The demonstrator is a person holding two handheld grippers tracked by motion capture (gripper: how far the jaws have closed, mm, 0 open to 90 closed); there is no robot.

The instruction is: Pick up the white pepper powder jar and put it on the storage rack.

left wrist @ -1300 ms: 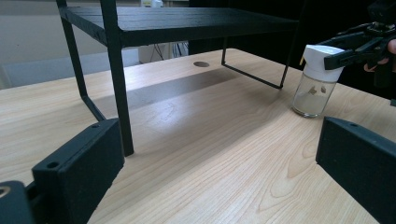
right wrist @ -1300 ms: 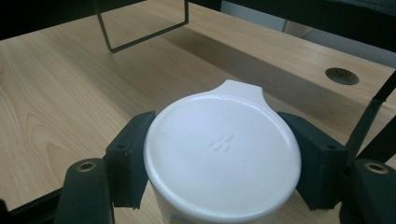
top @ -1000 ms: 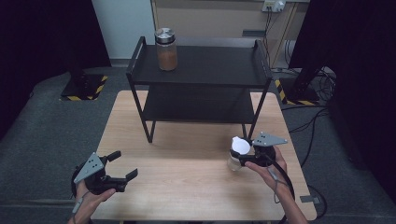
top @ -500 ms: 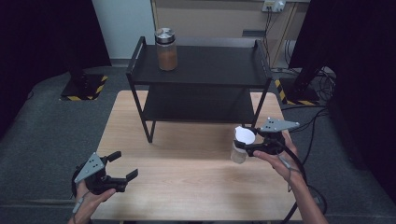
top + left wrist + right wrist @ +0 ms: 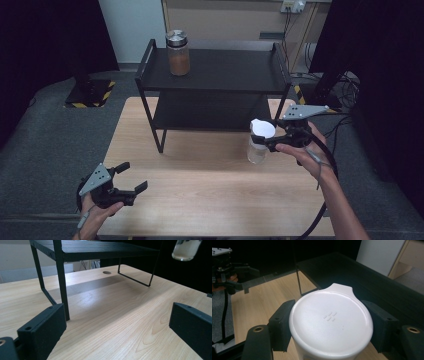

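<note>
Bench wood below, I hold my right hand-held gripper (image 5: 269,141) clamped on the white-lidded jar (image 5: 259,143), keeping it upright toward the black shelf (image 5: 220,70); left hand-held gripper (image 5: 126,178) gapes idle.

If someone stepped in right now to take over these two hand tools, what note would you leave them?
Right gripper: shut on the white-lidded jar, held above the table by the shelf's right front leg.
Left gripper: open, holding nothing, low at the table's near left corner.
A brown-filled jar stands on the top shelf.
Done: jar picked up.
Left: probably set it on the shelf.
</note>
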